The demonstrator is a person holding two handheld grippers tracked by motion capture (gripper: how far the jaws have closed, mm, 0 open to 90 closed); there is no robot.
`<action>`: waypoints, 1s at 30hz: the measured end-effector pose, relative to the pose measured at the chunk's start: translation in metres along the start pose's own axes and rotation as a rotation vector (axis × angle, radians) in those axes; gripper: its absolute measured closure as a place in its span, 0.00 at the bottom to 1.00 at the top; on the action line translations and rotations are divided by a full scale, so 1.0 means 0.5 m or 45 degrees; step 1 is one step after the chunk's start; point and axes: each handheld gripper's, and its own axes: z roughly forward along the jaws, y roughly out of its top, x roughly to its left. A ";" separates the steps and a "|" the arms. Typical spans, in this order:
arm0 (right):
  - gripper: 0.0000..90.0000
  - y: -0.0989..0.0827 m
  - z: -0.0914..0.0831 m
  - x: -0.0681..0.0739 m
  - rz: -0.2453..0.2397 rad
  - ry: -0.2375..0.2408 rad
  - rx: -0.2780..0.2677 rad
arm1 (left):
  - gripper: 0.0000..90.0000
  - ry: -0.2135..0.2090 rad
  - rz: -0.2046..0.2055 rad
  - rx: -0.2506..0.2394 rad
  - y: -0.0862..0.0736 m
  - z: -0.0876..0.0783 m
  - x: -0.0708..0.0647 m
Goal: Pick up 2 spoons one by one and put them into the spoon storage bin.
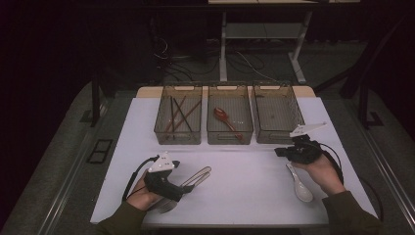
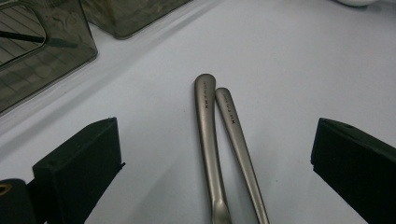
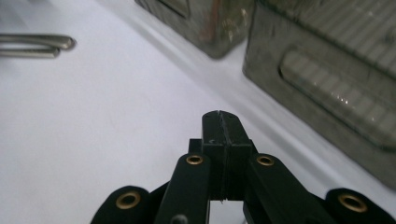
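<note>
The left tool point(image 2: 212, 154) is spread wide, with two metal handles point(image 2: 219, 140) lying side by side on the bench point(image 2: 289, 70) between its jaws, untouched. The right tool point(image 3: 223, 122) is pressed together, empty; a white spoon point(image 1: 299, 185) lies just beside it.

In the high view the left gripper point(image 1: 188, 183) and the hand holding it cover the heads of the two metal utensils point(image 1: 198, 176) near the table's point(image 1: 244, 196) front edge. In the left gripper view their handles point(image 2: 212, 140) run off the bottom edge. The white spoon's point(image 1: 299, 183) handle disappears under the right hand point(image 1: 320, 171). The right-hand basket point(image 3: 327, 79) is blurred in the right gripper view.
</note>
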 end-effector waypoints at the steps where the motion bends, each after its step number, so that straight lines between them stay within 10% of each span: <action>1: 0.99 -0.007 -0.001 -0.003 0.002 -0.007 0.007 | 0.01 0.000 -0.001 -0.001 0.000 0.000 0.000; 30: 0.99 -0.091 0.005 -0.048 0.026 -0.182 0.178 | 0.01 -0.001 0.003 -0.003 0.001 -0.001 0.000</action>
